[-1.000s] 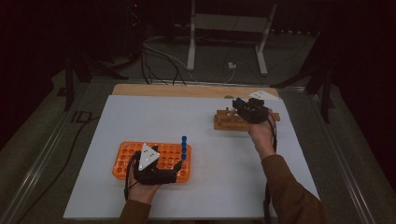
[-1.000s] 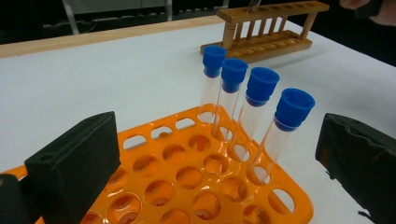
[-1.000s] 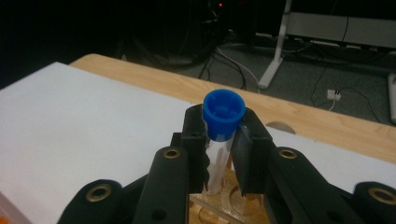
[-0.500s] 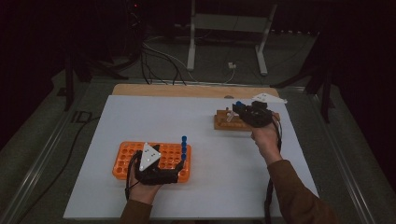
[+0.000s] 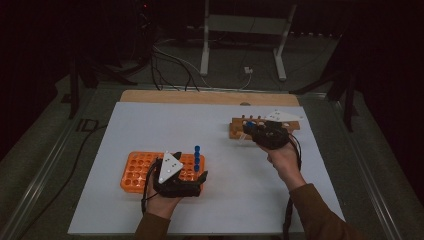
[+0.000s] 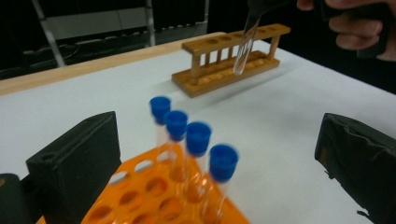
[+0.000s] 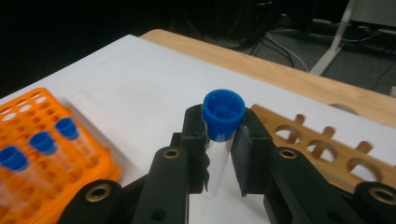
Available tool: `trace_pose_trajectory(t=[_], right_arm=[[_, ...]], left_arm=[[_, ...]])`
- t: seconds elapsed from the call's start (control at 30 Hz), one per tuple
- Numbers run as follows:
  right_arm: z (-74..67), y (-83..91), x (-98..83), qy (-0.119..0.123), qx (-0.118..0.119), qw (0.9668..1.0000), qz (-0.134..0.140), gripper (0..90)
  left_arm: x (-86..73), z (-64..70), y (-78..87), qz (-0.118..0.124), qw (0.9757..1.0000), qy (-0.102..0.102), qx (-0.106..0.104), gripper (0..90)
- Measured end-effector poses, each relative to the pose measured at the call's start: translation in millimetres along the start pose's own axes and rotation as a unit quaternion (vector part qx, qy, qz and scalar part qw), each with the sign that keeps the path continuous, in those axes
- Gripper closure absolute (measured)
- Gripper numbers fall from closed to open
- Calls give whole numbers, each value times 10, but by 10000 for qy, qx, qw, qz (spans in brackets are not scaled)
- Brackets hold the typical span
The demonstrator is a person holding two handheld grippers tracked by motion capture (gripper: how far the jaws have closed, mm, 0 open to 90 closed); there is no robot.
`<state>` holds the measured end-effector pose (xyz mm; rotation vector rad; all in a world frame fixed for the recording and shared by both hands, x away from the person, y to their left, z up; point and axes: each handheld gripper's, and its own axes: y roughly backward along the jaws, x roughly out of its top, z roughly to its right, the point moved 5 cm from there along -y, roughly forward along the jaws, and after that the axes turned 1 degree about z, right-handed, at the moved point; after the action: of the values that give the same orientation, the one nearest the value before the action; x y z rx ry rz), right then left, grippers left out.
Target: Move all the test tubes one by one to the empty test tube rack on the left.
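The orange rack holds four blue-capped tubes in a row; the wooden rack's visible holes look empty, though dim. The right gripper is clamped on a clear, blue-capped test tube just above the wooden rack, while the left gripper rests at the orange rack, jaws wide apart.

Blue-capped tube upright between right gripper pads.

Clear, glossy glass-like tube with blue plastic cap. Orange moulded plastic rack, smooth, slight sheen. Brown wooden rack, matt. White matt table sheet. Black matt plastic right gripper.
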<state>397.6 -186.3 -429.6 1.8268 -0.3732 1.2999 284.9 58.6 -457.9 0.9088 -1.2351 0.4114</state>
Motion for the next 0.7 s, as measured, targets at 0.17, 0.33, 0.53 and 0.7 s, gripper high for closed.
trace_pose_trajectory(t=[0.17, 0.33, 0.53, 0.7], right_arm=[[-109, 45, -13, 46, 135, 9999, -30, 770], [-248, 109, -15, 136, 288, 9995, -69, 769], [-406, 176, -32, 240, 488, 9985, -96, 769], [-523, 213, -49, 245, 715, 9971, -105, 769]], left_arm=[[112, 71, -78, 76, 9999, -56, -76, 9], [166, 149, -222, -10, 9997, -220, -114, 12], [200, 243, -377, -83, 9992, -300, -243, 24], [210, 304, -482, -207, 9986, -346, -328, 51]])
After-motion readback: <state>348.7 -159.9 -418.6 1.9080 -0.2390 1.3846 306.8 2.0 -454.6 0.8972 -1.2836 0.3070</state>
